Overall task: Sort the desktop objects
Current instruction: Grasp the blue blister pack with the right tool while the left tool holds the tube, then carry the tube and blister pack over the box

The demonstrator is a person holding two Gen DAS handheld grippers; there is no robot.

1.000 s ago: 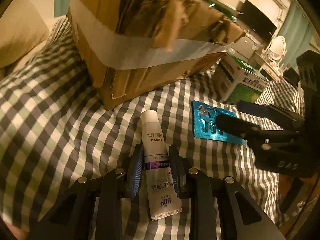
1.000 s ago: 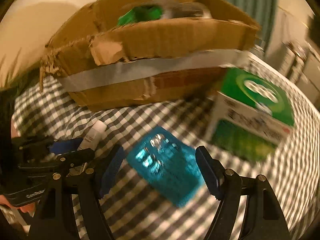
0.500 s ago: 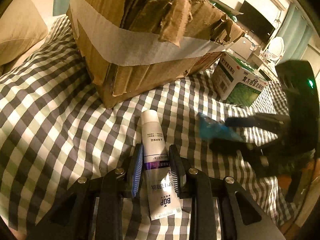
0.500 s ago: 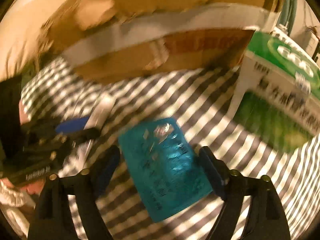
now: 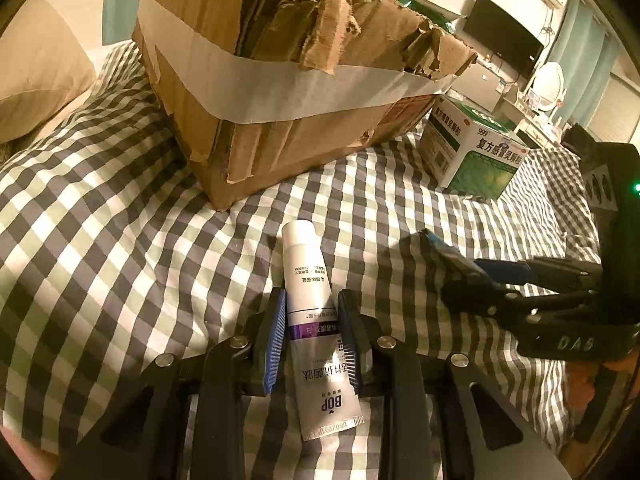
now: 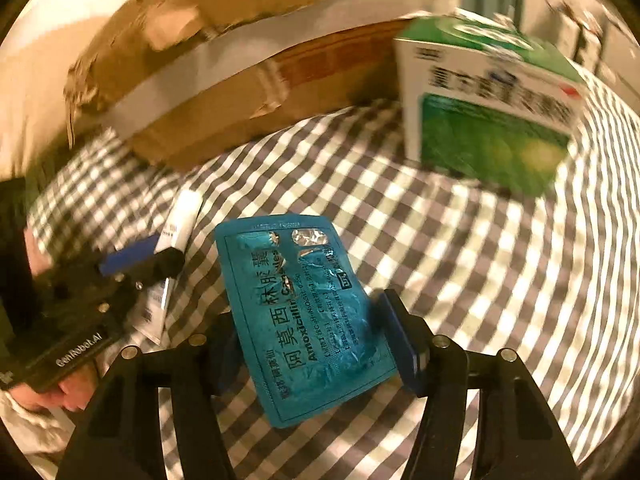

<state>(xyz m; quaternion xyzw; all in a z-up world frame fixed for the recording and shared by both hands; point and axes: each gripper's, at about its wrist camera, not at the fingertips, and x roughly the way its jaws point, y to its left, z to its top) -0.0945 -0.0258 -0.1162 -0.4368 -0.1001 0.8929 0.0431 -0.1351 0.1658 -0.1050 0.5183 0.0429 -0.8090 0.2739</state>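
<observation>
— While the white tube (image 5: 316, 320) lies flat on the checked bedcover (image 5: 120, 240), why are the pads of the left gripper (image 5: 313, 344) set on either side of its lower half?

— They pinch it across the narrow width, cap end pointing towards the torn cardboard box (image 5: 280, 92). That looks like a grip taken to lift it lengthwise; the tube is not yet off the cloth.

— And the right gripper (image 6: 320, 344)?

— Its jaws are closing with the teal blister pack (image 6: 304, 312) between them. The pack lies flat, skewed across the gap, one long edge by the right pad. I cannot tell whether the pads press it yet; the left pad is hidden beneath the sheet.

— Why come at it from so steep an angle?

— A thin sheet on soft cloth gives little edge to catch, so I judge the fingers must dig down beside it.

— Where does everything go?

— Probably into the cardboard box, which stands towards the far side of the bedcover, with the green medicine carton (image 6: 488, 108) just beside its right end.
</observation>
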